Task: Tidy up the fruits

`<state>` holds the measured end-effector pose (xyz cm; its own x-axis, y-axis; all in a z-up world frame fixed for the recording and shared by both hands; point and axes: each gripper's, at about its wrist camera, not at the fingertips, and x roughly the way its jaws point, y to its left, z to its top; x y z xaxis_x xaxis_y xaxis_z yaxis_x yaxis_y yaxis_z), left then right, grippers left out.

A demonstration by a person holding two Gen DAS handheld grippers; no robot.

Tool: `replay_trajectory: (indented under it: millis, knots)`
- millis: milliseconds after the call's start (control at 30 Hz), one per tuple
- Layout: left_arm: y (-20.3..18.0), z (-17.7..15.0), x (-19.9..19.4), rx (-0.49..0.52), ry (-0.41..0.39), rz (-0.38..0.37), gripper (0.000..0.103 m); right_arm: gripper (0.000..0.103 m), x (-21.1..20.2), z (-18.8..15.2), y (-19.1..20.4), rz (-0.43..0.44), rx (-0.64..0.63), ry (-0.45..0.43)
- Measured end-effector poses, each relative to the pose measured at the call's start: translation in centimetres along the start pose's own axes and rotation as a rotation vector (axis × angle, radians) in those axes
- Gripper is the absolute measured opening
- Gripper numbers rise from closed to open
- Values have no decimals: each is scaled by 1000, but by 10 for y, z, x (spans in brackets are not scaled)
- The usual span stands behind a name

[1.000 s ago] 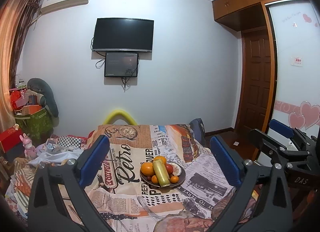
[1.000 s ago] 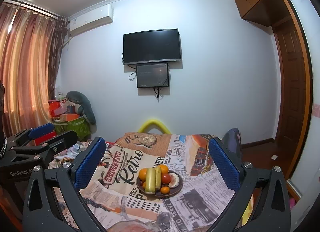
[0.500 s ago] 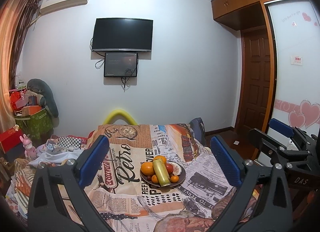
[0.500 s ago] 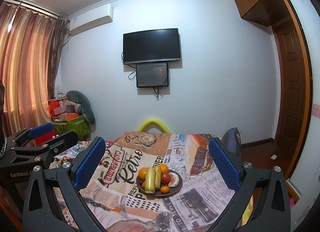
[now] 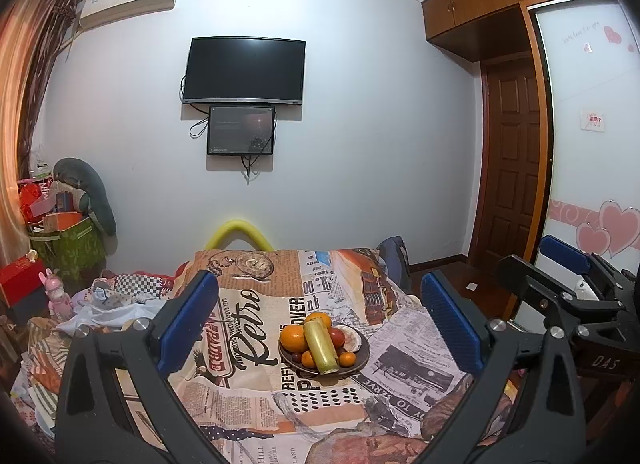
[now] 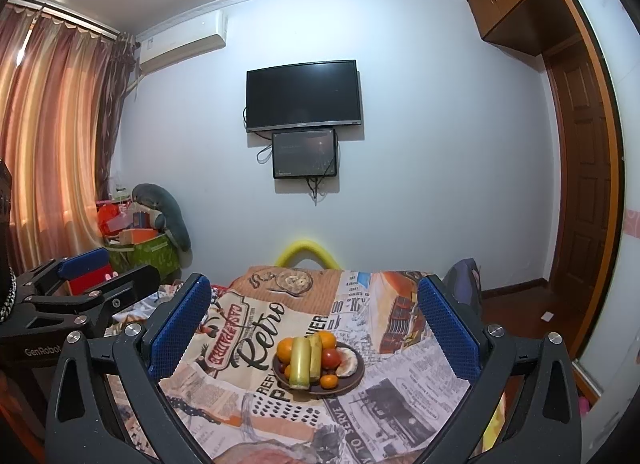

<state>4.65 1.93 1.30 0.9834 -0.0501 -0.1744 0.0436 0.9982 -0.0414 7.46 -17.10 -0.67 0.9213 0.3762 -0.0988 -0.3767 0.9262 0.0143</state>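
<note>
A: Left wrist view first: the left gripper (image 5: 318, 314) has its fingers spread wide with nothing between the pads, and the plate (image 5: 362, 352) of fruit sits ahead of the tips, centred in the gap, well apart from them.

B: Same from the right wrist. The right gripper (image 6: 314, 314) is also spread and empty, and the fruit plate lies straight ahead between its fingers on the printed cloth (image 6: 248, 328).

A: What could go wrong?

B: The fruit is heaped. Two long yellow-green pieces (image 6: 301, 362) lie across the oranges (image 6: 286, 348) and a red fruit (image 6: 331, 358). Pulling a round one from beneath could, I think, roll the rest off the plate onto the cloth. Both grippers aim at the same plate, so they might also knock each other.

A: Any writing?

B: "Retro" in large script on the cloth, left of the plate. "GenRobot" on the other gripper's body at the left edge of the right view, and "DAS" on the one at the right edge of the left view.
</note>
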Motion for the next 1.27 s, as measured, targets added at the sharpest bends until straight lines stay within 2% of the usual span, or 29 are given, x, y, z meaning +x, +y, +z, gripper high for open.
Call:
replay_trajectory:
  millis: [600, 1267]
  knots:
    - [-5, 1, 0, 1, 9, -26, 103, 103, -3, 2, 0, -5, 16, -4]
    - [-4, -2, 7, 5, 21, -13, 103, 103, 3, -1, -2, -12, 21, 14]
